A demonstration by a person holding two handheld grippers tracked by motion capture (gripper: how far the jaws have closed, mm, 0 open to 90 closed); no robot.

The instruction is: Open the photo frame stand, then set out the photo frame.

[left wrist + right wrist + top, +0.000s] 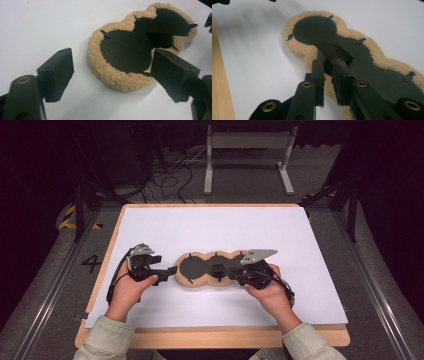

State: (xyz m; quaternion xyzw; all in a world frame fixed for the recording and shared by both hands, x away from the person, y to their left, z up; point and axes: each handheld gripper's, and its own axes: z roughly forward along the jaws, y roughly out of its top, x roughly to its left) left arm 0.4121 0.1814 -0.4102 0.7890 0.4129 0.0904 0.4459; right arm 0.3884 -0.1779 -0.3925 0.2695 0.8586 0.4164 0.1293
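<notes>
As the high view shows, a tan fleecy pad (207, 269) with three lobes and a black backing lies on the white sheet (210, 227) that covers the wooden table (215, 337), near the person's edge. The left gripper (167, 270) is at the left end of the pad, held by the left hand (131, 287). The right gripper (231, 276) reaches over the pad's right part from the right hand (267, 292).

In the left gripper view, the two jaws are wide apart with nothing between them; the pad (117, 72) lies just ahead, and the right-hand jaw is over its edge.

In the right gripper view, the jaws stand almost together and pinch a raised black flap (332, 53) of the pad's backing (362, 60); the flap is lifted from the fleece
</notes>
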